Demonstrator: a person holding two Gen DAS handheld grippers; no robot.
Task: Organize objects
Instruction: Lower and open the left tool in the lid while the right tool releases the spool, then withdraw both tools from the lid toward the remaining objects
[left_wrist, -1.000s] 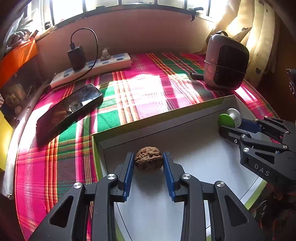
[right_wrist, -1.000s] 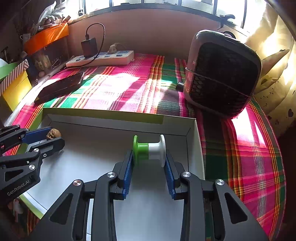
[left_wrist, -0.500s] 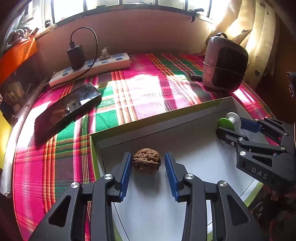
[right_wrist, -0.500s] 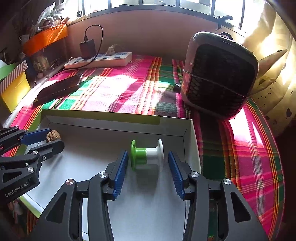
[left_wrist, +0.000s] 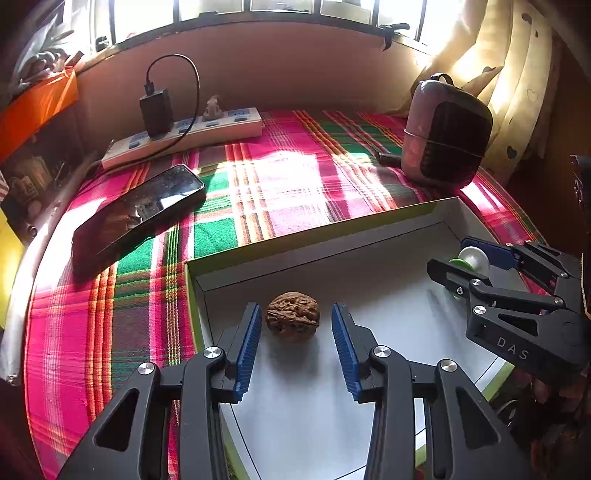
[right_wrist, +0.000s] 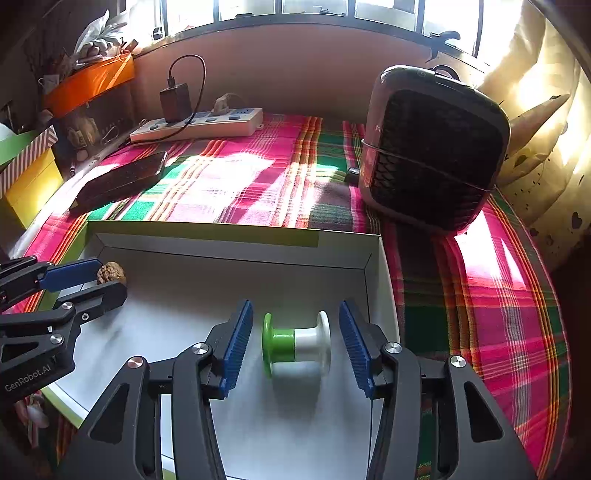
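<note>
A brown walnut (left_wrist: 293, 316) lies on the white floor of a shallow box (left_wrist: 317, 242) with a green rim. My left gripper (left_wrist: 295, 341) is open around the walnut, with small gaps on both sides. A green and white spool (right_wrist: 296, 344) lies on its side near the box's right wall (right_wrist: 376, 280). My right gripper (right_wrist: 296, 349) is open around the spool without touching it. The walnut (right_wrist: 110, 272) and left gripper (right_wrist: 92, 280) also show in the right wrist view; the spool (left_wrist: 470, 260) and right gripper (left_wrist: 458, 258) show in the left wrist view.
The box sits on a plaid cloth (left_wrist: 295, 177). A black phone (left_wrist: 136, 214) lies left of it. A power strip (left_wrist: 184, 136) with a charger lies at the back. A dark fan heater (right_wrist: 432, 147) stands at the right. Coloured boxes (right_wrist: 29, 177) stand at the far left.
Both grippers have opened and let go: the walnut and the spool now lie free in the box. Both grippers have drawn back a little.
</note>
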